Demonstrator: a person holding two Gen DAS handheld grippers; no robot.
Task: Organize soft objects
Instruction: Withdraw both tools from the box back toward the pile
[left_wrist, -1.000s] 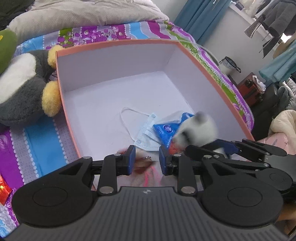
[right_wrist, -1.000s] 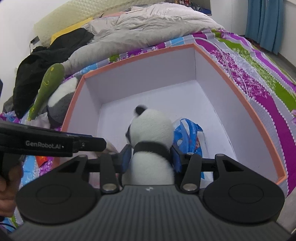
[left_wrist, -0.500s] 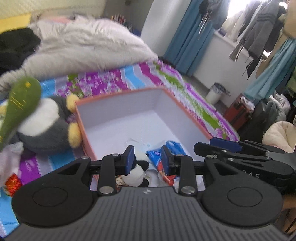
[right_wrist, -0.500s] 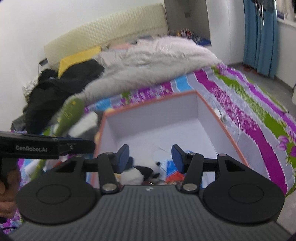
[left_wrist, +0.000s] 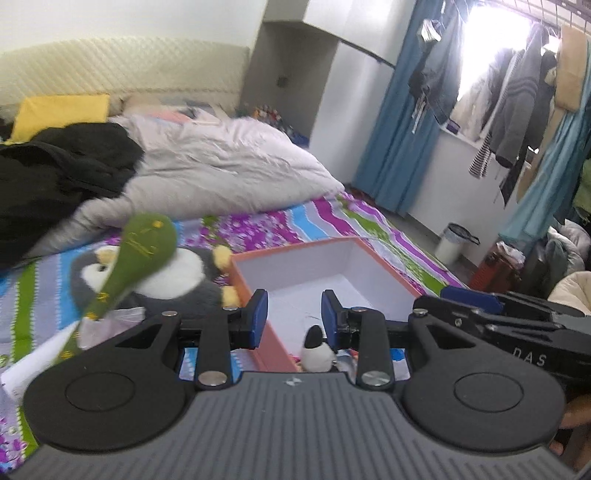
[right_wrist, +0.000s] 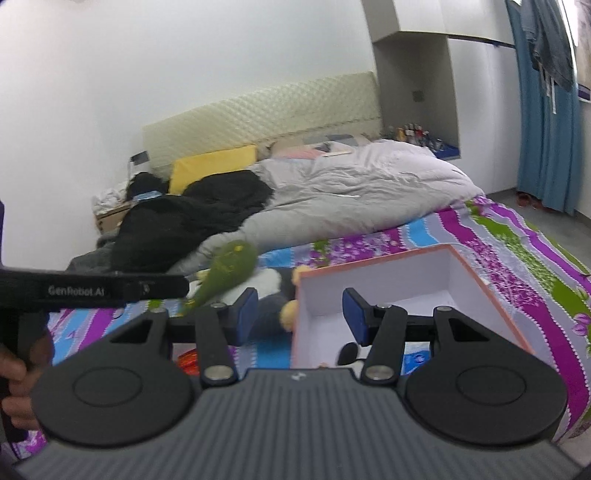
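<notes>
Both grippers hover above the near end of an orange-rimmed white box (left_wrist: 295, 249) (right_wrist: 388, 291) on the bed. A small panda plush (left_wrist: 317, 350) lies inside its near end; in the right wrist view only the panda's black ear (right_wrist: 347, 352) shows. A blue packet (right_wrist: 417, 360) lies beside it. My left gripper (left_wrist: 291, 319) is open and holds nothing. My right gripper (right_wrist: 301, 317) is open and holds nothing. A grey-and-white penguin plush (left_wrist: 166, 273) (right_wrist: 269, 291) lies left of the box, with a green plush (left_wrist: 144, 251) (right_wrist: 225, 269) over it.
The striped bedspread (right_wrist: 517, 258) runs around the box. A rumpled grey duvet (left_wrist: 221, 166) and black clothes (left_wrist: 55, 177) lie behind. A red packet (right_wrist: 188, 360) lies near the penguin. A bin (left_wrist: 452, 243) and hanging clothes (left_wrist: 517, 110) stand right of the bed.
The right gripper let go of the panda plush, which now lies in the box. Both grippers rose and drew back from the box, tilting up toward the room.
</notes>
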